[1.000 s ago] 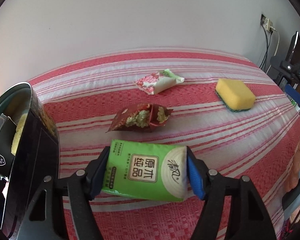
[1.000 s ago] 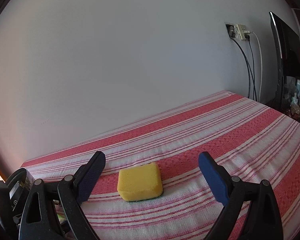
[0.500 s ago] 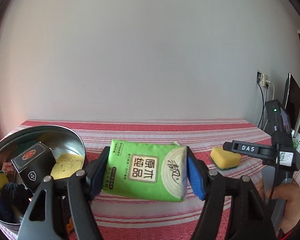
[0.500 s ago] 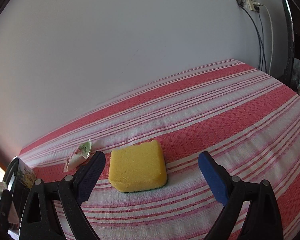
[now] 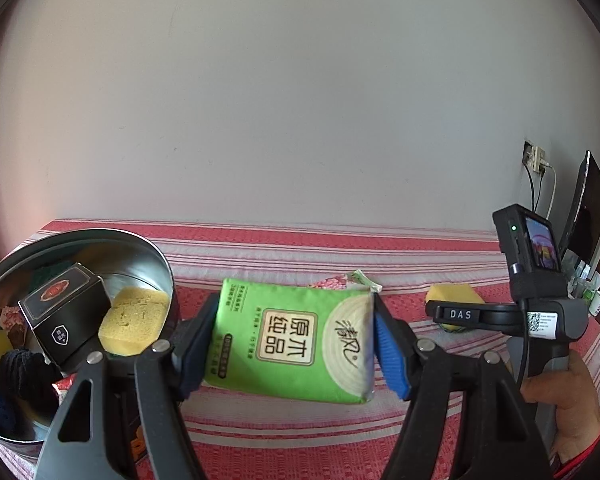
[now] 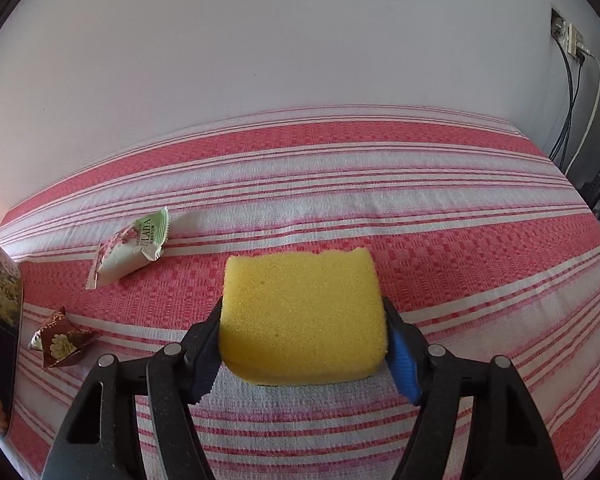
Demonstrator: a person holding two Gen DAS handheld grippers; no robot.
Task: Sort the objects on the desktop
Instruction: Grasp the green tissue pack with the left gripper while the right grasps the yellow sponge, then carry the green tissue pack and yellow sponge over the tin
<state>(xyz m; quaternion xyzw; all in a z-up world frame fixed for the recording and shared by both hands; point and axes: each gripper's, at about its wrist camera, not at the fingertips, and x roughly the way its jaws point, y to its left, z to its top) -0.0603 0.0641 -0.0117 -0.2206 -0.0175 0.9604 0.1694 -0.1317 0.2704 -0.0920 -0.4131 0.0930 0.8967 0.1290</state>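
The right gripper (image 6: 302, 354) is closing its jaws on a yellow sponge (image 6: 302, 316) that sits between the blue pads on the striped tablecloth (image 6: 480, 264); both pads touch the sponge's short sides, which show little squeeze yet. The sponge looks light, soft and springy, likely to give under pressure rather than slip, and a hold across its middle, low enough to include the dark scouring layer underneath, seems the surest. To the left of it lie a pale snack wrapper (image 6: 130, 246) further off and a dark red snack packet (image 6: 60, 342) nearer, both well apart from the sponge.

The left gripper (image 5: 288, 348) is clamped at half width on a green tissue pack (image 5: 294, 338), held clear of the cloth by its two ends. The pack looks light and pillowy, with a slick film wrap that could slide if the hold loosens. Just to its left stands a round metal tin (image 5: 100, 240) already holding a black box (image 5: 64, 312), another sponge (image 5: 134, 320) and dark items. A hand (image 5: 564, 404) on the right carries the other tool.
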